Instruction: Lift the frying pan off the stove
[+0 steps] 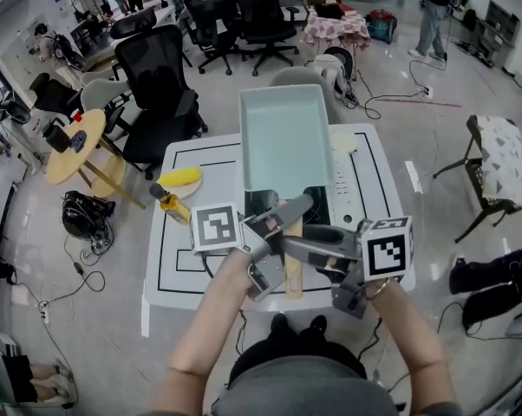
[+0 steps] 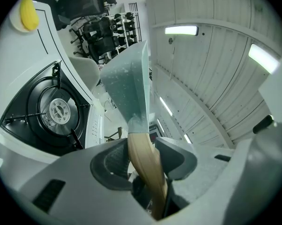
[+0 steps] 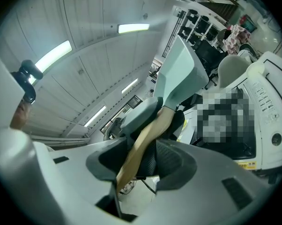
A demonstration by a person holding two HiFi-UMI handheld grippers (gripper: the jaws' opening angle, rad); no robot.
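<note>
The pale teal rectangular frying pan [image 1: 283, 137] hangs in the air over the white stove [image 1: 346, 189], its bottom clear of the black burner [image 1: 263, 203]. Its wooden handle [image 1: 293, 265] points toward me. My left gripper [image 1: 283, 224] is shut on that handle, and my right gripper [image 1: 317, 237] is shut on it from the other side. In the left gripper view the handle [image 2: 143, 161] runs between the pads [image 2: 110, 162] up to the pan [image 2: 129, 86], with the burner [image 2: 56, 111] down to the left. In the right gripper view the handle [image 3: 141, 142] lies between the jaws below the pan [image 3: 181, 69].
The stove stands on a white table [image 1: 187, 258]. A yellow banana-like thing [image 1: 181, 178] and a small yellow-brown bottle [image 1: 169, 202] lie at the table's left. Black office chairs [image 1: 161, 94] and a round wooden table [image 1: 75, 146] stand behind and to the left.
</note>
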